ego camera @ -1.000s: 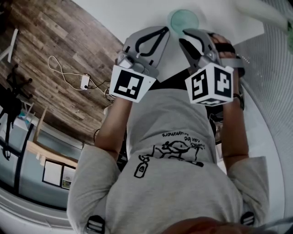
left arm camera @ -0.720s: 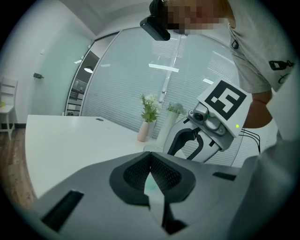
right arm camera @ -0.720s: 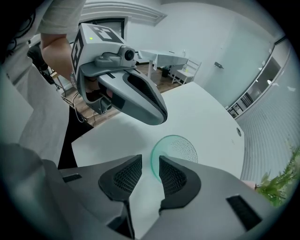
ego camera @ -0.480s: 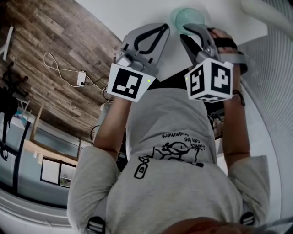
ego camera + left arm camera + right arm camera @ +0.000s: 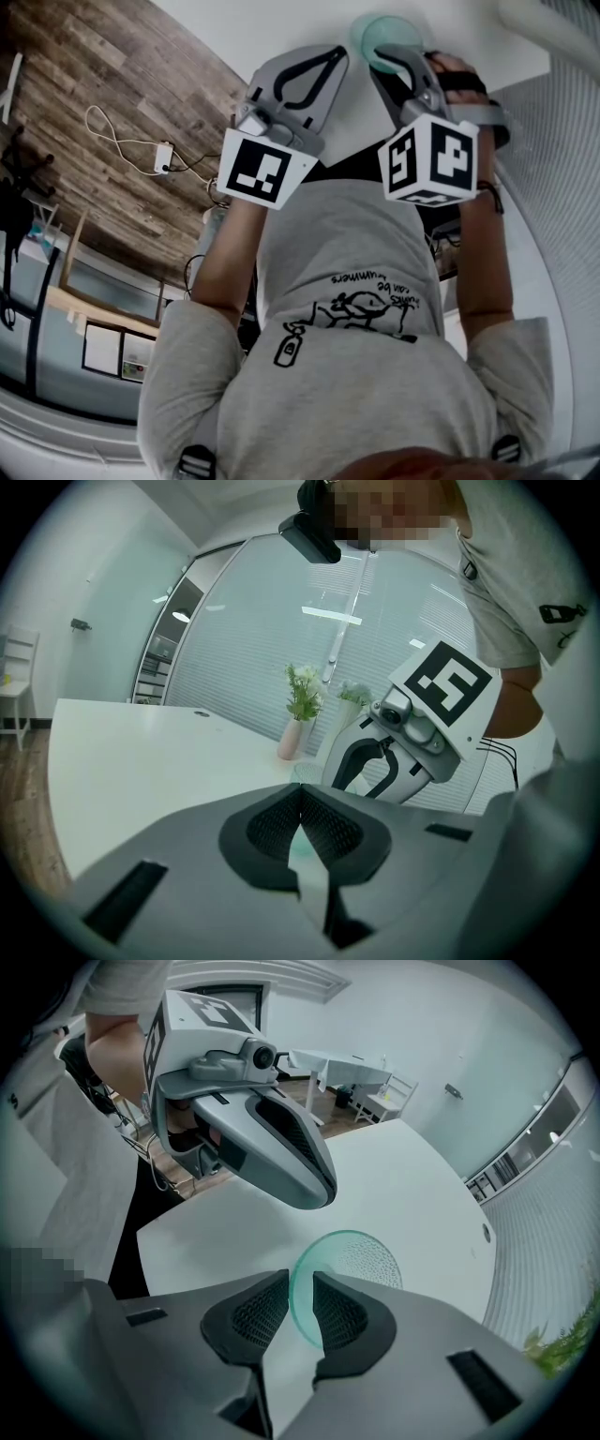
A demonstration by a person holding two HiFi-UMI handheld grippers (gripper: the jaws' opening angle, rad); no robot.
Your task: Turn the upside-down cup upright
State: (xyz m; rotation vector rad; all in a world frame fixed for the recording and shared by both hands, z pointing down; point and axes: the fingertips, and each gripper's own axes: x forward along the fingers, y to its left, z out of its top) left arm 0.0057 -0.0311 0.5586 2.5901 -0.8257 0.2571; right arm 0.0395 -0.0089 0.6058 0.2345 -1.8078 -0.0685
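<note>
A translucent green cup (image 5: pixel 375 30) stands on the white table (image 5: pixel 272 28), its dotted round face (image 5: pixel 366 1258) towards the right gripper view. My right gripper (image 5: pixel 300 1312) points steeply down over the cup's near edge. Its jaws are closing, with the cup's thin wall between the pads and, as far as I can see, touching both. Beside it on the left, my left gripper (image 5: pixel 334 58) hovers shut and holds nothing. The left gripper (image 5: pixel 302 803) looks level across the table at the right gripper (image 5: pixel 380 761). Whether the cup's mouth faces up or down I cannot tell.
A pink vase with flowers (image 5: pixel 296 726) stands at the table's far side by the blinds. The table's near edge runs right under the grippers, with the person's body behind it. On the wooden floor (image 5: pixel 103 103) to the left lies a cable with a plug (image 5: pixel 161 157).
My right gripper has edged forward and now overlaps the cup's rim in the head view. The left gripper has kept its place.
</note>
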